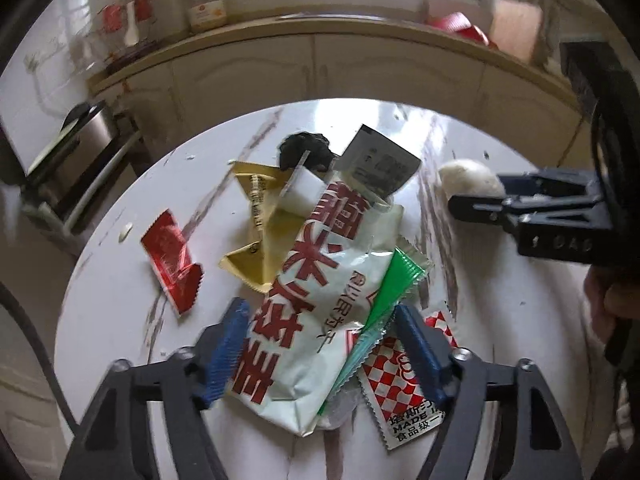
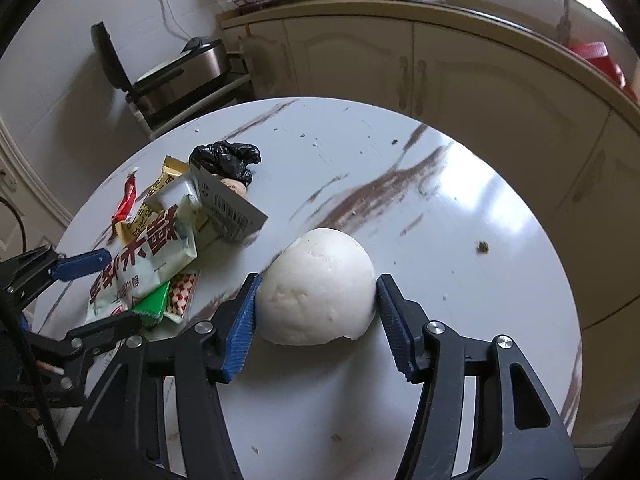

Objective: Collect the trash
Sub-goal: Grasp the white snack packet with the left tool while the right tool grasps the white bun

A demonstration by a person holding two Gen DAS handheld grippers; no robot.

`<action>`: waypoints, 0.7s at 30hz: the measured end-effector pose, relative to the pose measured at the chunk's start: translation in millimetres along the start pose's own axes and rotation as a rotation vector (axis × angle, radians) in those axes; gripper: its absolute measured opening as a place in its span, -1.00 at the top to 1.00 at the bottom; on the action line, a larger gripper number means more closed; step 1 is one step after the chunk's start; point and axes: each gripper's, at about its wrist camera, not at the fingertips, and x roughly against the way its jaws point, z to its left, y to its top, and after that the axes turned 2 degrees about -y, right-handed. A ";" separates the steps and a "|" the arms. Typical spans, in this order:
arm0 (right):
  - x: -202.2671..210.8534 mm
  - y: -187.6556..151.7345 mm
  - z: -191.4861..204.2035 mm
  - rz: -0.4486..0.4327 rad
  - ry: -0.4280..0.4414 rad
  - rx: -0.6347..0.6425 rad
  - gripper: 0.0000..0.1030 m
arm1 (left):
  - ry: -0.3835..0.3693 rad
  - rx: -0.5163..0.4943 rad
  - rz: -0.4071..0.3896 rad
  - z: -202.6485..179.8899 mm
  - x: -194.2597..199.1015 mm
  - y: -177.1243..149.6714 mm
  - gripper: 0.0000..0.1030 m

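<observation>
A heap of wrappers lies on the round marbled table [image 1: 116, 344]. It holds a white packet with red characters [image 1: 320, 280], a green sachet [image 1: 396, 280], a red-checked sachet [image 1: 400, 392], a yellow wrapper [image 1: 256, 248] and a grey carton [image 1: 380, 164]. A red sachet [image 1: 172, 256] lies apart to the left, and a crumpled black bag [image 1: 304, 152] sits behind the heap. My left gripper [image 1: 322, 344] straddles the near end of the white packet, jaws wide, and the packet lies flat. A white steamed bun [image 2: 316, 292] rests on the table with my right gripper [image 2: 318, 320] closed on it, both blue pads touching its sides.
Cream cabinets [image 2: 360, 60] under a counter curve behind the table. A steel appliance [image 2: 180, 76] with its lid up stands on a rack at the left. Crumbs [image 2: 483, 246] dot the table's right half. A person's hand [image 1: 608, 292] holds the right gripper.
</observation>
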 end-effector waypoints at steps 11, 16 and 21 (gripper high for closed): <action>6.6 -4.7 -2.7 0.001 0.013 -0.014 -0.06 | -0.072 -0.019 0.019 1.0 -23.2 6.7 -0.36; 10.8 -8.5 0.2 -0.007 0.028 -0.006 -0.03 | -0.071 0.023 -0.002 0.2 -15.6 -5.2 -0.22; 18.6 -13.3 1.8 -0.017 0.048 -0.012 -0.02 | -0.078 0.090 -0.025 2.7 -4.6 -18.1 -0.13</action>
